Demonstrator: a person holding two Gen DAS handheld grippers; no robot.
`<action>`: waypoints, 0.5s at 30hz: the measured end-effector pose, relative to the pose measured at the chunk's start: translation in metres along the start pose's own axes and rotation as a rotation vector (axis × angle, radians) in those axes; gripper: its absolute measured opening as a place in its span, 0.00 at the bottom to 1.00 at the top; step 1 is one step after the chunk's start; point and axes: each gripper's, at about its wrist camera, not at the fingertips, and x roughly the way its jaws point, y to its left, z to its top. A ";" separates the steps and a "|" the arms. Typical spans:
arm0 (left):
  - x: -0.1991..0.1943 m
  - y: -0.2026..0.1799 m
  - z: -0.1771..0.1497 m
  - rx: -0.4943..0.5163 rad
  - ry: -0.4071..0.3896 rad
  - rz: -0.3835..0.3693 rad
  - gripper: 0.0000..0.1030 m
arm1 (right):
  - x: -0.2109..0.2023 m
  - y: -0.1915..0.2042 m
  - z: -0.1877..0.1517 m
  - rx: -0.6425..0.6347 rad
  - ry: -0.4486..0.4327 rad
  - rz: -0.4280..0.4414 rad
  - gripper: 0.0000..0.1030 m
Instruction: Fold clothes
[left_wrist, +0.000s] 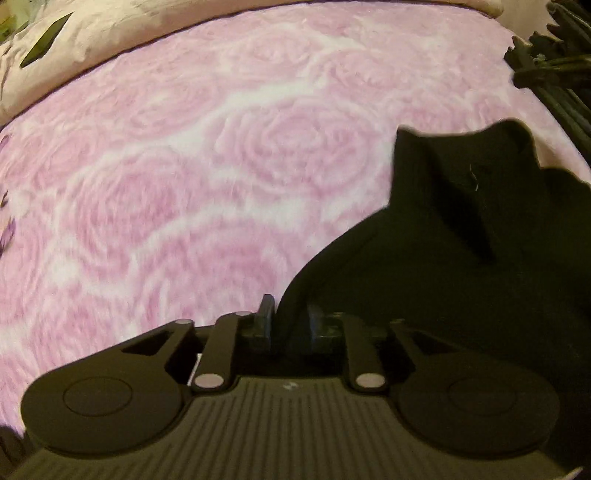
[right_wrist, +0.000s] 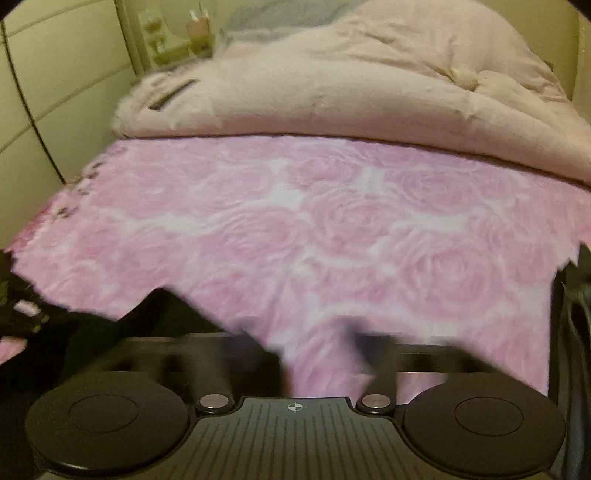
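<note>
A black garment (left_wrist: 461, 240) lies on a pink rose-patterned blanket (left_wrist: 184, 166), spreading to the right in the left wrist view. My left gripper (left_wrist: 290, 314) is shut on a fold of this garment, which rises between the two narrow-set fingers. In the right wrist view my right gripper (right_wrist: 314, 347) is open, its blurred fingers (right_wrist: 258, 354) wide apart with only the pink blanket (right_wrist: 332, 229) showing between them. Part of the black garment (right_wrist: 110, 332) lies at the lower left of that view, beside the right gripper and not in it.
A pale pink duvet (right_wrist: 369, 85) is heaped along the far side of the bed, with a dark flat object (right_wrist: 173, 94) on it. Cream cabinet panels (right_wrist: 55, 92) stand to the left. Dark ribbed items sit at the right edges (left_wrist: 554, 66) (right_wrist: 572, 314).
</note>
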 end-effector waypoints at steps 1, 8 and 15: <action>-0.005 0.002 -0.005 -0.015 -0.016 -0.005 0.21 | -0.011 0.004 -0.012 -0.002 0.006 0.005 0.84; -0.071 -0.006 -0.039 0.017 -0.077 -0.011 0.35 | -0.113 0.010 -0.129 0.156 0.151 -0.086 0.84; -0.089 -0.078 -0.038 0.225 -0.116 -0.126 0.47 | -0.172 -0.008 -0.175 0.265 0.180 -0.178 0.84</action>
